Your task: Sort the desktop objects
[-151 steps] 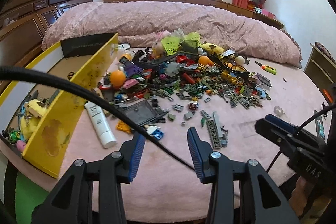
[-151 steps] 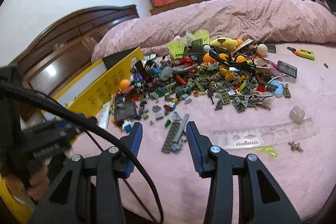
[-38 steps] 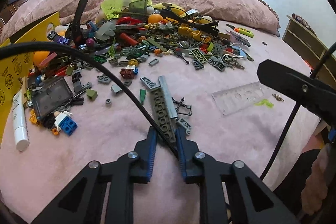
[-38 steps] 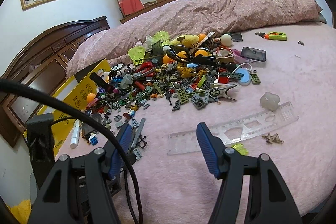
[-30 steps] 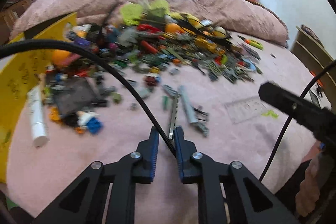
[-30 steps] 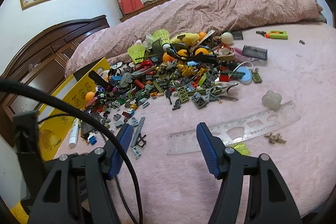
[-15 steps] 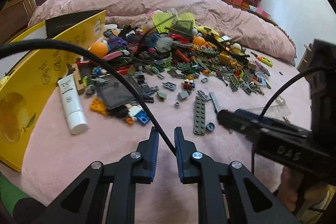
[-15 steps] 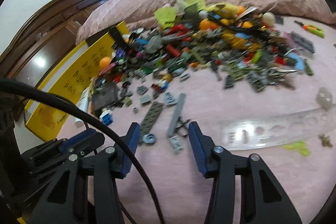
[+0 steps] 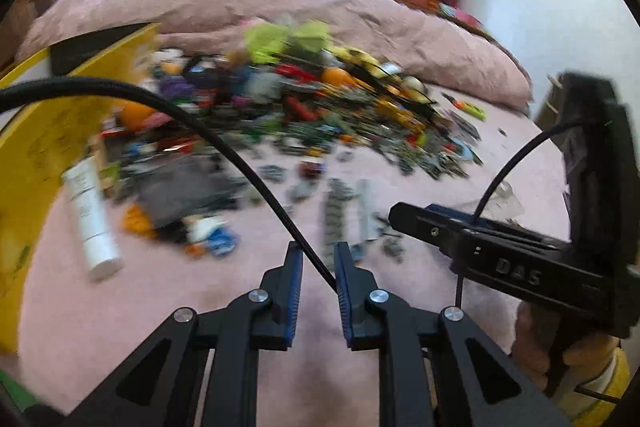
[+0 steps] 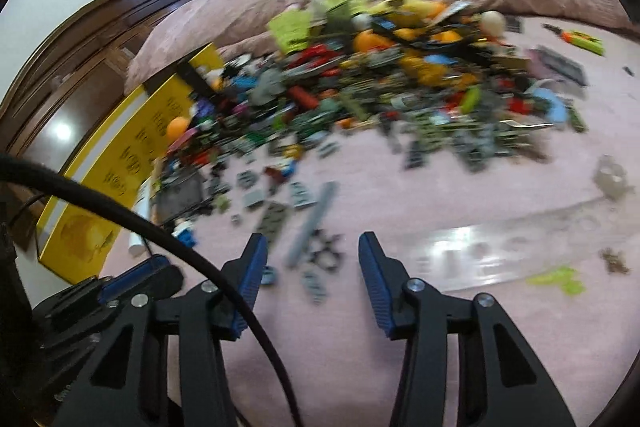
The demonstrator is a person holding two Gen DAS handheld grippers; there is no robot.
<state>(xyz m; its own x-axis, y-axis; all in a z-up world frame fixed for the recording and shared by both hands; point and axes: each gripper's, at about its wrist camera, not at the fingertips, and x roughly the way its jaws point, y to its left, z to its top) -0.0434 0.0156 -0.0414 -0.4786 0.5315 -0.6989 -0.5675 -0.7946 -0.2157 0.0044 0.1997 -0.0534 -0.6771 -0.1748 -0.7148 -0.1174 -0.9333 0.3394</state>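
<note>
Pink bedspread (image 10: 460,211) carries the blurred toy pile (image 10: 384,87). Near the pile's front edge, the right claw (image 10: 312,267) hovers spread apart over grey plates (image 10: 308,227); the left claw (image 9: 318,281) is nearly together, empty.

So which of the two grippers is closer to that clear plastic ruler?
Right. The right gripper hovers just beside the clear ruler's near end; the left gripper sits farther off, beyond the right one and the grey brick strips.
</note>
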